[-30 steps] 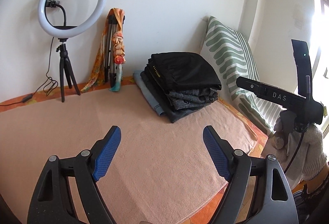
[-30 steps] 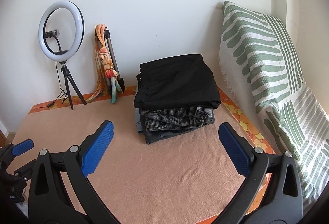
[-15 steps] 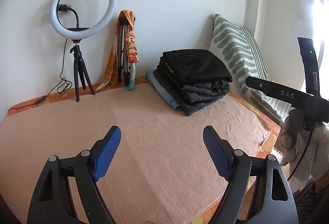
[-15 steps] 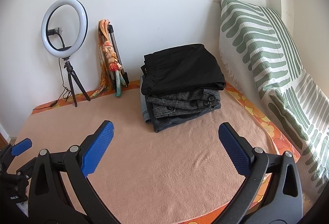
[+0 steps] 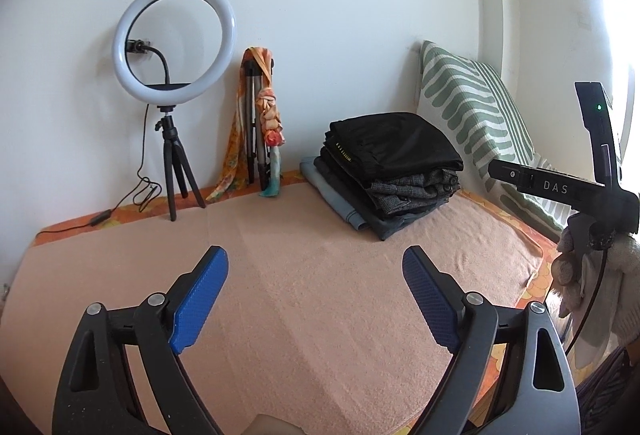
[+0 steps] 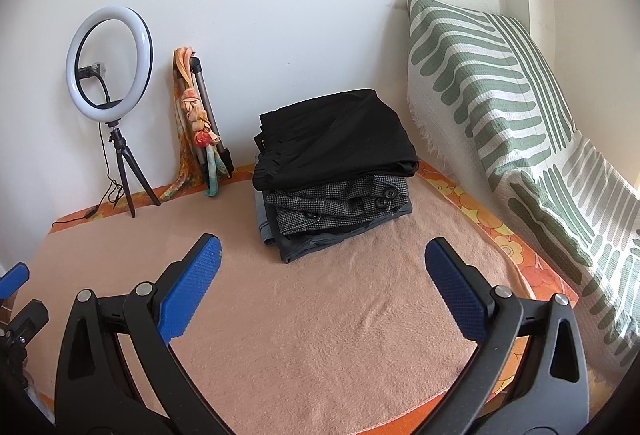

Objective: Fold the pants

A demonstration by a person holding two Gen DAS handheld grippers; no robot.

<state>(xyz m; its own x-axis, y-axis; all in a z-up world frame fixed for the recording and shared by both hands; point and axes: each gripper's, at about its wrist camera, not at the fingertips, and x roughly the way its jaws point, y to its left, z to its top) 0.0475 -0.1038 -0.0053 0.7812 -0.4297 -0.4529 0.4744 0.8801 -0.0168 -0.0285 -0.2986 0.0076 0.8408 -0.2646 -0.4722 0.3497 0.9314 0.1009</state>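
From the left wrist view, the left gripper hovers released above a peach terry blanket, its blue, knurled pads spread wide with nothing between them. The blanket is nappy and lies over an orange floral sheet that shows along the edges. Toward the far right of the blanket sits the stack of folded pants: a smooth black pair on top, a grey tweed-like pair under it, dark and pale blue denim at the bottom. Nothing stands between the jaws and the stack. Just right of the stack a cushion with green wavy stripes on a waffled white weave leans on the wall. At the back left a white ring light stands on a small black tripod, its cable trailing along the sheet. Beside it a folded metal tripod leans on the wall with an orange patterned scarf knotted over it. At the right edge a gloved hand holds the black body of the other tool.

From the right wrist view, the right gripper is likewise released, its blue textured pads wide apart over the blanket. The pants stack lies straight ahead near the wall, dark buttons visible on the tweed layer. The striped cushion fills the right side, close to the stack. Ring light, leaning tripod and scarf stand at the back left, well apart from the jaws. A blue pad tip of the left tool shows at the left edge.
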